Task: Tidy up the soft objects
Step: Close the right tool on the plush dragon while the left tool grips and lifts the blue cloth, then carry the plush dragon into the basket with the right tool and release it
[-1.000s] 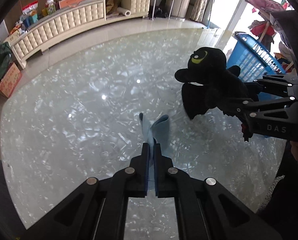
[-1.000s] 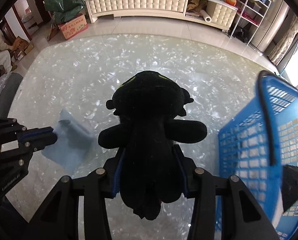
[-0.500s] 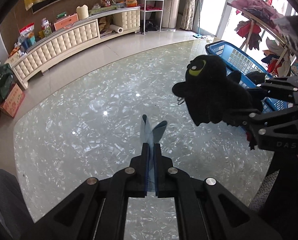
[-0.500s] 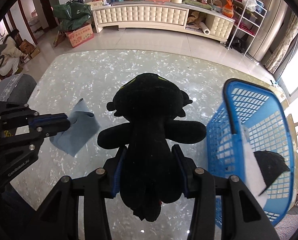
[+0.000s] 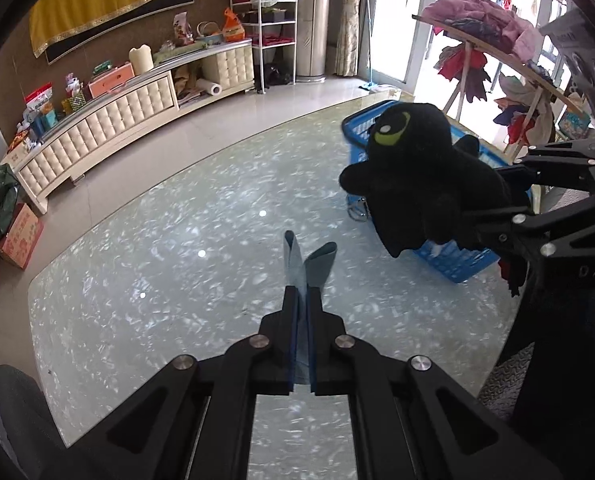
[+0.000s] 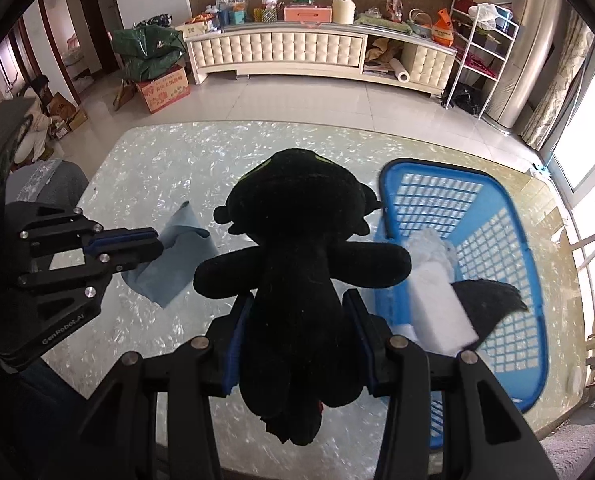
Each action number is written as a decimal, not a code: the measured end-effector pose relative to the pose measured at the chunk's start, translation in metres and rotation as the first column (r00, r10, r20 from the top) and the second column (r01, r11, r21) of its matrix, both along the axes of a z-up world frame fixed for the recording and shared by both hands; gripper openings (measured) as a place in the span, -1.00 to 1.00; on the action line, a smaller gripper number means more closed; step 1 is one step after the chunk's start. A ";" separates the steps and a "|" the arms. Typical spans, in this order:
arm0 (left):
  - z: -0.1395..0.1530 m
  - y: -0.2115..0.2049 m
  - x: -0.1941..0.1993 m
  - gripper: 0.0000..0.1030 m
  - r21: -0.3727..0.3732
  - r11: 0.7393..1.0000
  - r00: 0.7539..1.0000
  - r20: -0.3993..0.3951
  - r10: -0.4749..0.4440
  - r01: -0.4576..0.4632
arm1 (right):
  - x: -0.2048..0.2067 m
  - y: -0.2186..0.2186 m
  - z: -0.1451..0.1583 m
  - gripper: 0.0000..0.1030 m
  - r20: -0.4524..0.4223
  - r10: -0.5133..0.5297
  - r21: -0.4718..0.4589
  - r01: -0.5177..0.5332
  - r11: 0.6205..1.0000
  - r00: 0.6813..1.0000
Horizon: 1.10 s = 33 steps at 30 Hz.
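Right wrist view, black plush toy (image 6: 297, 280) hides basket (image 6: 497, 216) edge, contents possibly cloths.

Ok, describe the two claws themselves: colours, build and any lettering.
Both are matte black linkage frames with silver rivets and blue finger pads. The left claw carries white "GenRobot.AI" lettering on its side; the right claw shows white letters reading "DAS". No cables or sleeves are visible.
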State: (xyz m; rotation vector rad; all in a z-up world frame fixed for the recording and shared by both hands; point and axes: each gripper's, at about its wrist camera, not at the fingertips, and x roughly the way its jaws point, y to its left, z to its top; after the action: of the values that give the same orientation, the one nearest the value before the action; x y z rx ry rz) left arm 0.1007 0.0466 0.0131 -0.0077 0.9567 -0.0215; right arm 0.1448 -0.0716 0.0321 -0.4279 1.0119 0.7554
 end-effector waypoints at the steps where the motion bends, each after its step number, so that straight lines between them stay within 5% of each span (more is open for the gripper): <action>1: 0.003 -0.004 0.000 -0.94 -0.004 1.000 1.000 0.003 -0.002 0.002 | 0.000 -0.005 0.003 -0.16 0.004 -0.002 0.005 0.002 1.000 1.000; 20: 0.016 -0.057 0.042 -0.94 -0.051 0.996 0.997 0.025 -0.067 0.068 | 0.033 -0.060 0.022 -0.15 0.085 -0.166 0.032 0.164 0.986 0.982; 33: -0.003 -0.053 0.052 -0.94 -0.044 0.997 0.998 -0.033 -0.062 0.061 | 0.082 -0.048 -0.037 -0.15 0.044 -0.216 -0.073 0.219 0.973 0.975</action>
State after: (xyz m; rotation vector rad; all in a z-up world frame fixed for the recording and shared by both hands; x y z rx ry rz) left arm 0.1526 -0.0062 0.0101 -0.0179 0.9902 -0.0989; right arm 0.2269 -0.1200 -0.0052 -0.3882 1.0374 0.5114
